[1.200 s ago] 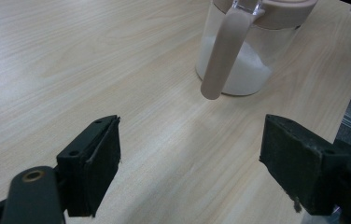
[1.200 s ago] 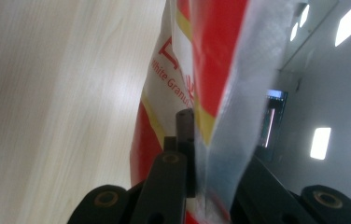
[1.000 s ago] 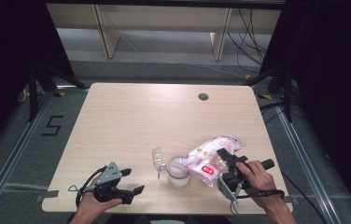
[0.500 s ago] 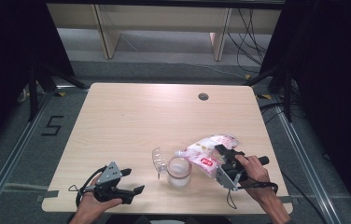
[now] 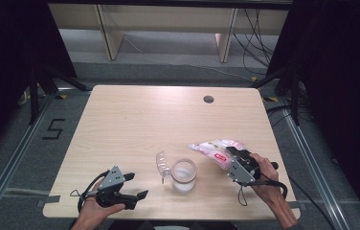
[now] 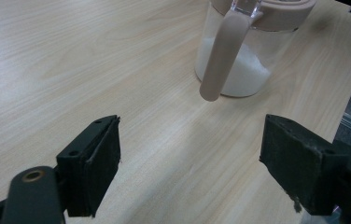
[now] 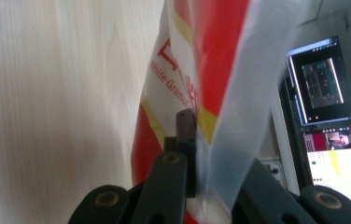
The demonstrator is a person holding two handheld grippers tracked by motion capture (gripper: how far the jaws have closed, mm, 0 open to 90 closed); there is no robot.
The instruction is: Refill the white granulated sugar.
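A clear jar [image 5: 184,176] with a pink rim and handle, holding white granules, stands near the table's front middle; its clear lid [image 5: 163,164] is open at its left. In the left gripper view the jar [image 6: 246,56] stands just ahead of my open left gripper [image 6: 190,161], nothing between its jaws. My left gripper [image 5: 132,187] rests in a hand at the front left. My right gripper [image 5: 230,152] is shut on a red, white and pink sugar bag [image 5: 216,148], held off the table right of the jar. In the right gripper view the bag [image 7: 197,70] is pinched by the jaws.
The wooden table [image 5: 144,120] has a round cable hole [image 5: 208,99] at the back right. Dark frame legs stand at both sides, shelving and cables behind. Monitors [image 7: 325,121] show in the right gripper view.
My right gripper has carried the sugar bag left toward the jar and tilted it, the bag's far end now pointing at the jar. The left gripper has stayed put.
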